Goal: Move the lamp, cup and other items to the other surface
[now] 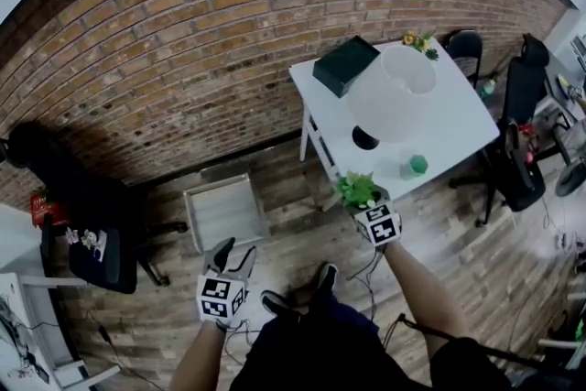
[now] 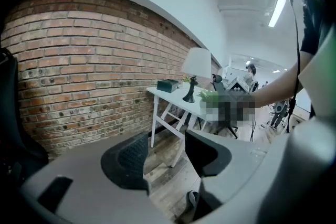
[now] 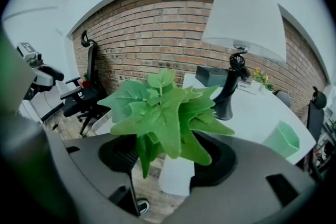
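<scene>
My right gripper point(image 1: 363, 202) point(image 3: 176, 162) is shut on a small plant point(image 1: 356, 189) with broad green leaves point(image 3: 165, 113) and a white pot point(image 3: 176, 176). The plant hangs by the near corner of the white table point(image 1: 458, 119), with floor showing under the pot. On the table stand a lamp point(image 1: 389, 92) point(image 3: 244, 13) with a white shade and black stem, a green cup point(image 1: 417, 164) point(image 3: 282, 139), a dark green box point(image 1: 344, 64) and yellow flowers point(image 1: 419, 41). My left gripper point(image 1: 233, 254) point(image 2: 167, 149) is open and empty over the wooden floor, far left of the table.
A brick wall point(image 1: 183, 32) runs behind the table. A white tray point(image 1: 222, 211) lies on the floor between the grippers and the wall. Black office chairs stand at the left point(image 1: 82, 215) and right point(image 1: 517, 142). The person's shoes point(image 1: 293, 298) are below.
</scene>
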### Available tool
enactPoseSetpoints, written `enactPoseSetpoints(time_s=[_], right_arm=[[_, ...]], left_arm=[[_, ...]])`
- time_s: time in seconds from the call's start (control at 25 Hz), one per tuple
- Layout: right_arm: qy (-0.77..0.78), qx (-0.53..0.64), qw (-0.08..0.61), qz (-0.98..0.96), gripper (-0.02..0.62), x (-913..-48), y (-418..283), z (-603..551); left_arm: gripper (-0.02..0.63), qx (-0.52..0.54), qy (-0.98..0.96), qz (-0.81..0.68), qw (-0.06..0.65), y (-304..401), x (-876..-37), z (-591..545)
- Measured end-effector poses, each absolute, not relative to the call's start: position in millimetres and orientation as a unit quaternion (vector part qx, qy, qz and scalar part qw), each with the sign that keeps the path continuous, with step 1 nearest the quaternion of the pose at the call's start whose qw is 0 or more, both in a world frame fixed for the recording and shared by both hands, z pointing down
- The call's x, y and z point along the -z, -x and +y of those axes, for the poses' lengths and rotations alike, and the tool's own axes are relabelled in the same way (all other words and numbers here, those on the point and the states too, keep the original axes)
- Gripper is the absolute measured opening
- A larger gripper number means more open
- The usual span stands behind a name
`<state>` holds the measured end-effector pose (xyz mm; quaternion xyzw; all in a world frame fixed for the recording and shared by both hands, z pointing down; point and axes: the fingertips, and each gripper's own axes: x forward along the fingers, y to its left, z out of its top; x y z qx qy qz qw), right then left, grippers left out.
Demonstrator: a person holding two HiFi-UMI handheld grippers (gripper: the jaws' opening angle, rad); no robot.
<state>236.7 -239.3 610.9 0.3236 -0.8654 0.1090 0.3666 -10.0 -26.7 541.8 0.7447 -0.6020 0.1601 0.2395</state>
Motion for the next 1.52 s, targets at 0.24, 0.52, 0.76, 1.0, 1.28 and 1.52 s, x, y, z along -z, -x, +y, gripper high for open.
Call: enactPoseSetpoints(time_s=[0.24, 0.52, 0.76, 1.0, 1.28, 1.52], right_arm=[[-0.336, -0.117, 0.369, -0.859, 0.281, -635, -279, -281], [-0.325, -0.134, 0.373, -0.859, 0.284, -648, -293, -300], [-0.318, -0.147, 0.367, -0.862, 0.288, -657, -297, -300], [-0.325, -0.160, 0.364, -0.858, 0.373, -654, -305, -289], [-0.381, -0.165, 0.312, -0.854, 0.374, -620, -328, -263], [-0.472, -0.138, 0.228, -0.841, 0.297, -534, -340, -247]], left_arm=[[0.218, -0.174, -0.735, -0.606, 0.249, -27, -544, -50], [0.217, -0.175, -0.730, -0.610, 0.255, -53, -547, -78], [0.217, -0.179, -0.733, -0.605, 0.254, -71, -542, -87], [0.218, -0.178, -0.736, -0.605, 0.246, -68, -535, -84], [0.218, -0.151, -0.744, -0.601, 0.251, -46, -534, -70], [0.216, -0.124, -0.750, -0.604, 0.238, -13, -512, -60]])
